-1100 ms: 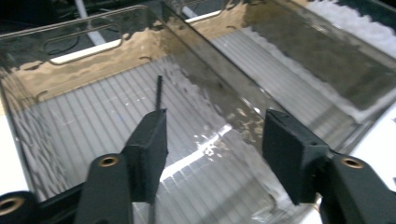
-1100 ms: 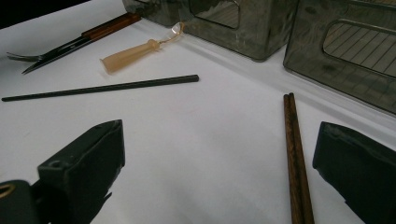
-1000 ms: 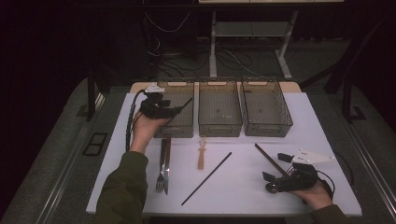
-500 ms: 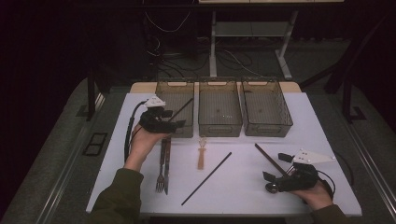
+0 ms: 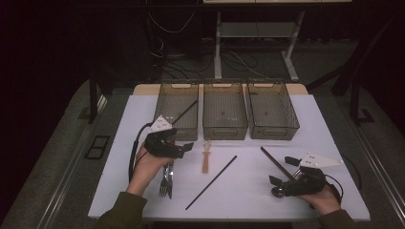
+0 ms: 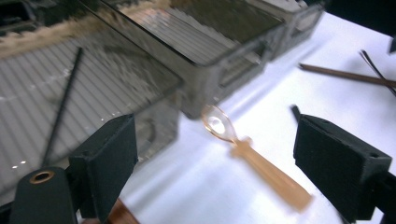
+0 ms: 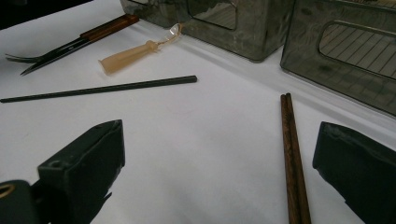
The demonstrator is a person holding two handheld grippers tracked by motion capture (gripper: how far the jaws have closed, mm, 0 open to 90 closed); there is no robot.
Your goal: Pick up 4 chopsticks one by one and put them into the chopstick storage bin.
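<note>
1. Left gripper [image 5: 184,147]: jaws wide apart, just been opening, nothing between the pads; it hangs near the front of the left bin [image 5: 177,109], in which a black chopstick [image 5: 185,111] leans.
2. Amber plastic spoon [image 6: 254,158]: flat on the white table [image 5: 334,129], just ahead of that gripper, bowl toward the bins.
3. Right gripper [image 5: 282,186]: jaws spread, empty, brown chopsticks [image 7: 292,154] lying between them.
4. Second black chopstick [image 5: 211,182]: mid-table.
5. Fork and knife [image 5: 166,179]: beside the left hand.

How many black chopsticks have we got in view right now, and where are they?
2. One black chopstick leans in the left bin; the other black chopstick lies loose on the white table, between the amber spoon and the brown chopsticks. None seems hidden.
</note>
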